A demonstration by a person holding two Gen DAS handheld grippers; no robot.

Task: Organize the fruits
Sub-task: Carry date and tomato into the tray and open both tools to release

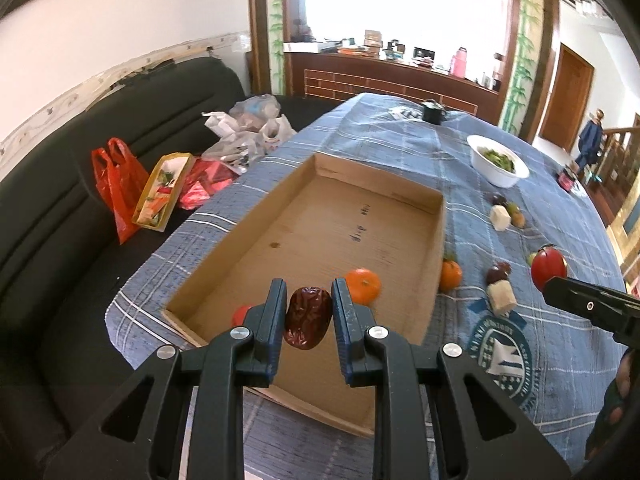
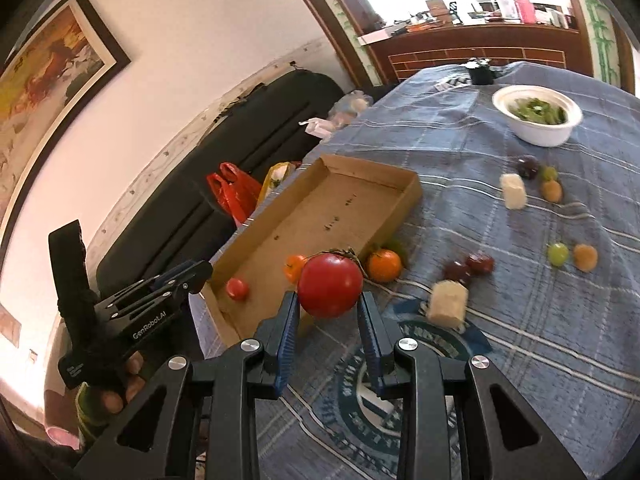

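Note:
My left gripper (image 1: pixel 309 295) is shut on a dark red date (image 1: pixel 307 317) and holds it above the near end of a shallow cardboard box (image 1: pixel 434 264). In the box lie an orange mandarin (image 1: pixel 363 286) and a small red tomato (image 1: pixel 241 314). My right gripper (image 2: pixel 329 303) is shut on a big red tomato (image 2: pixel 330 285) and holds it above the blue tablecloth, beside the box's near corner (image 2: pixel 224 320). It also shows in the left wrist view (image 1: pixel 549 267). Another mandarin (image 2: pixel 384 265) lies outside the box.
Loose on the cloth are pale sugarcane chunks (image 2: pixel 447 304), dark grapes (image 2: pixel 468 266), green grapes (image 2: pixel 557 254) and small orange fruits (image 2: pixel 585 257). A white bowl of greens (image 2: pixel 536 114) stands further back. A black sofa (image 1: pixel 60 216) with plastic bags lies left of the table.

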